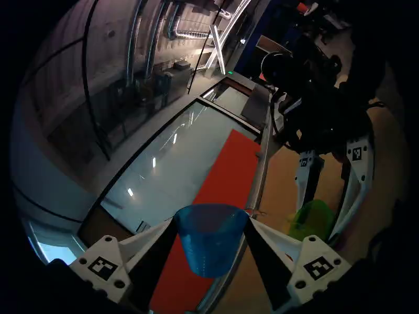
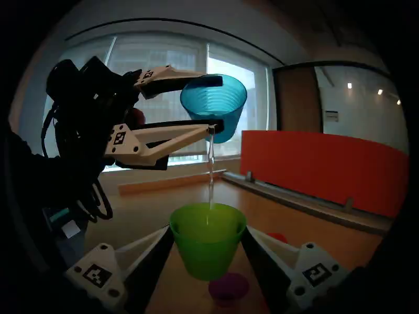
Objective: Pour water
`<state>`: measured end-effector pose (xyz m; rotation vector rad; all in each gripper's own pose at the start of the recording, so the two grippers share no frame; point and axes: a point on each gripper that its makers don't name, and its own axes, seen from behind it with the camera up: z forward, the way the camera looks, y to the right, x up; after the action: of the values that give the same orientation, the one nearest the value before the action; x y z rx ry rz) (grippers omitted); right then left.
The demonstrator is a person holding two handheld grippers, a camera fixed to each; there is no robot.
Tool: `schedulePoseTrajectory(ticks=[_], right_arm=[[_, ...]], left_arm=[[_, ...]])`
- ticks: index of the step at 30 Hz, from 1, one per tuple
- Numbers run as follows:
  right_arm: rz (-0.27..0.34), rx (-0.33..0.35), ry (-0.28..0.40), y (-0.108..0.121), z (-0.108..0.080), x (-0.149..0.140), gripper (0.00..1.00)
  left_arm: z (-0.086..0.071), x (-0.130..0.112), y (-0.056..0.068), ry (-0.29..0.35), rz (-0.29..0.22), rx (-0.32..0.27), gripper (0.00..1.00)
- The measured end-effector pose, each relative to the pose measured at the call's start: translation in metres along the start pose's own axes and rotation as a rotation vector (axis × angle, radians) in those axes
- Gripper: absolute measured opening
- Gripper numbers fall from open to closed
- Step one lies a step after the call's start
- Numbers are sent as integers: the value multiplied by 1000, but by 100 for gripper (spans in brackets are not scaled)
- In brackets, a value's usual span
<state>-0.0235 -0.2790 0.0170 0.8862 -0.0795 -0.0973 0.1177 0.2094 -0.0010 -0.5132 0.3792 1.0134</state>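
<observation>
- Water [image 2: 211,172] falls in one thin clear stream from the lip of the upper cup straight down into the mouth of the lower cup.
- One blue ribbed translucent plastic cup [image 2: 213,107] is the source. It is held high and tipped over, rim towards the stream, right above the other cup.
- One green translucent plastic cup [image 2: 208,256] catches the stream. It is upright and held above the table.
- There are two grippers, each carrying one cup.
- The left gripper [image 1: 211,230] is clamped on the blue cup, one finger pressing each side of its wall. In the right gripper view it reaches in from the left with its fingers stacked one above the other.
- The right gripper [image 2: 208,233] is clamped on the green cup in the same way, a finger on either side just under the rim. In the left gripper view it shows farther off to the right.
- Two square black-and-white markers [image 2: 98,275] sit on each gripper, one per finger.
- One small purple cup [image 2: 229,288] stands on the light wooden table [image 2: 152,214], just below the green cup. That makes three cups in all.
- One small red object [image 2: 277,238] lies behind the right gripper's finger, mostly hidden.
- One long orange-red panel [image 2: 324,167] stands along the far edge of the table.
- One wide bright window [image 2: 157,63] fills the wall behind the left gripper.
</observation>
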Motion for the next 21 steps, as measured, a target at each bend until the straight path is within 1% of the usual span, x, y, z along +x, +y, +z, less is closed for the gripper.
schedulePoseTrajectory(ticks=[21], right_arm=[[-3, -3, 5, 1, -4, 3, 90]], left_arm=[[2, 6, 1, 10, 87, -2, 88]])
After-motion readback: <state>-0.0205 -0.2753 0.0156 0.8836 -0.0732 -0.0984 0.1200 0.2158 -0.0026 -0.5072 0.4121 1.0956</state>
